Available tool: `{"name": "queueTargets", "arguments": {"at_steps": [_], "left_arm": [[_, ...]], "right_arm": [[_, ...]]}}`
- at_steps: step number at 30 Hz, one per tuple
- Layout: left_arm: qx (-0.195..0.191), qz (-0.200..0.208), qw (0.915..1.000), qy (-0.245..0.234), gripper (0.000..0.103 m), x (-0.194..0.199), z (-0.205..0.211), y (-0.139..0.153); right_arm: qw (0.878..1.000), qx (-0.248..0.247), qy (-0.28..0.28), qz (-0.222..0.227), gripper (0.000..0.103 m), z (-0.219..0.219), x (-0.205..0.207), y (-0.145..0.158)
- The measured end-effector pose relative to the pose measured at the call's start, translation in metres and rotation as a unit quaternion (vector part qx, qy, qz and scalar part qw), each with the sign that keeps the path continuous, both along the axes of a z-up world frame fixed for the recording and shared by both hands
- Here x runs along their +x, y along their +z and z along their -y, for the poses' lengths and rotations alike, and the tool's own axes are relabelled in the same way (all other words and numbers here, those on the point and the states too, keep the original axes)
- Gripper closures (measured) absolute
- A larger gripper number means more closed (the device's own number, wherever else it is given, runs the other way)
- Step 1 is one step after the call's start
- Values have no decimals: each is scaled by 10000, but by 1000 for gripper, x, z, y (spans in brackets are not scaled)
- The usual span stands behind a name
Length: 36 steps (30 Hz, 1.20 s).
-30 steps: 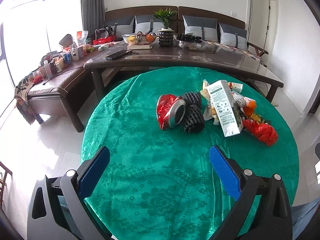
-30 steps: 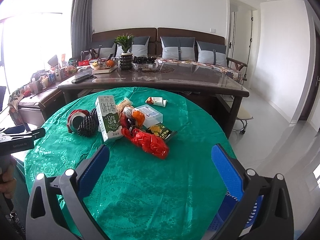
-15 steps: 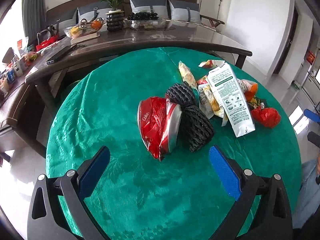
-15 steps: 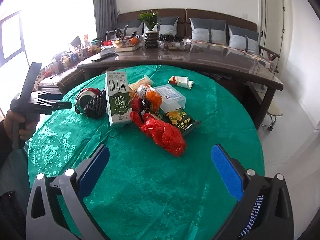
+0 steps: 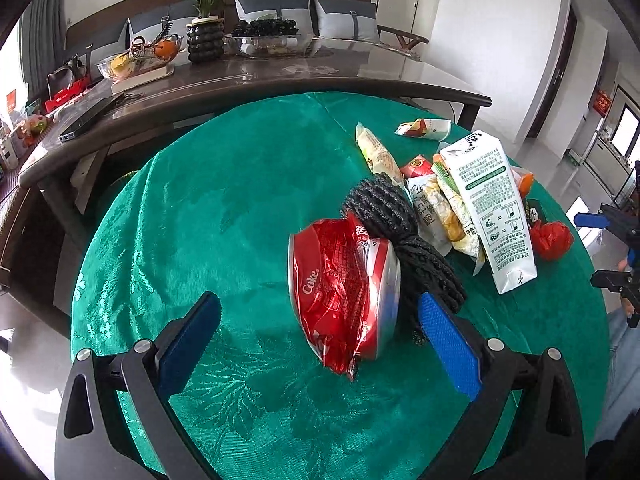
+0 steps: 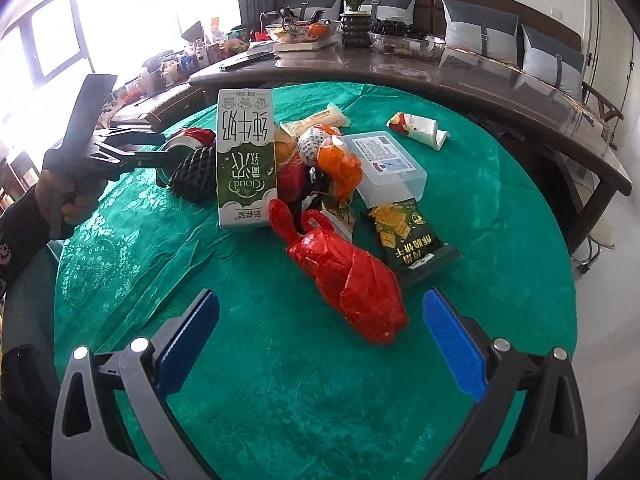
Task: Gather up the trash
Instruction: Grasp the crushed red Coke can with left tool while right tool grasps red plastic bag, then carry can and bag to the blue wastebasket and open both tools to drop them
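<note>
Left gripper (image 5: pixel 316 340), jaws wide, empty, lines up on crushed red Coke can (image 5: pixel 344 284) beside black mesh balls (image 5: pixel 404 236). Right gripper (image 6: pixel 320 340), also wide, faces red plastic bag (image 6: pixel 348 276). Centre can btwn pads, avoid snagging mesh.

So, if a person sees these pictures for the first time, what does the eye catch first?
The heap of trash on the green tablecloth: a crushed Coke can just ahead of the open left gripper, and a red plastic bag before the open right gripper. A milk carton lies between them.
</note>
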<state>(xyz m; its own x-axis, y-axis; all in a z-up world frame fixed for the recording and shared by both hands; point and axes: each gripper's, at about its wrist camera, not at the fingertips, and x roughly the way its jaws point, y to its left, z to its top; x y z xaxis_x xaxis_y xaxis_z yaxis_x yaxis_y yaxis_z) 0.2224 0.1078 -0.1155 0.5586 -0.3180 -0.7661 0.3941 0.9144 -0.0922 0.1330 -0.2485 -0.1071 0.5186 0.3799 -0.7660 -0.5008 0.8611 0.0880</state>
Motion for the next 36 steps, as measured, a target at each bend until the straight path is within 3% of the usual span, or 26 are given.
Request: {"name": "queueTargets", "arguments": {"at_steps": [10,13,16,18,24,29,36], "left_arm": [[26,-49,9999,-153,11,12,4,-11],[-10,-99,9997,-219,23,14,6,-13],[-305,-318,9982,-406,51,18,5,-18],[-367,-317,9980,-412,58,16,5,-18],[-145,-189,9997,-6,59,1,-8,-10],[-83,60,9997,222,59,-29,-12,14],[-54,319,9991,280,59,-81,36,48]], "right_arm": [[9983,-189,481,-280,5,-12,24,-5],[9972,-356,539,-387,9,-16,31,-9],[9959,-579,505,-483,33,-19,37,-15],[9958,-668,368,-513,64,-16,38,-16],[9985,-275,43,-470,68,-4,19,1],[9982,299,-287,-426,68,13,-5,17],[9906,1045,-706,-528,68,37,-27,25]]}}
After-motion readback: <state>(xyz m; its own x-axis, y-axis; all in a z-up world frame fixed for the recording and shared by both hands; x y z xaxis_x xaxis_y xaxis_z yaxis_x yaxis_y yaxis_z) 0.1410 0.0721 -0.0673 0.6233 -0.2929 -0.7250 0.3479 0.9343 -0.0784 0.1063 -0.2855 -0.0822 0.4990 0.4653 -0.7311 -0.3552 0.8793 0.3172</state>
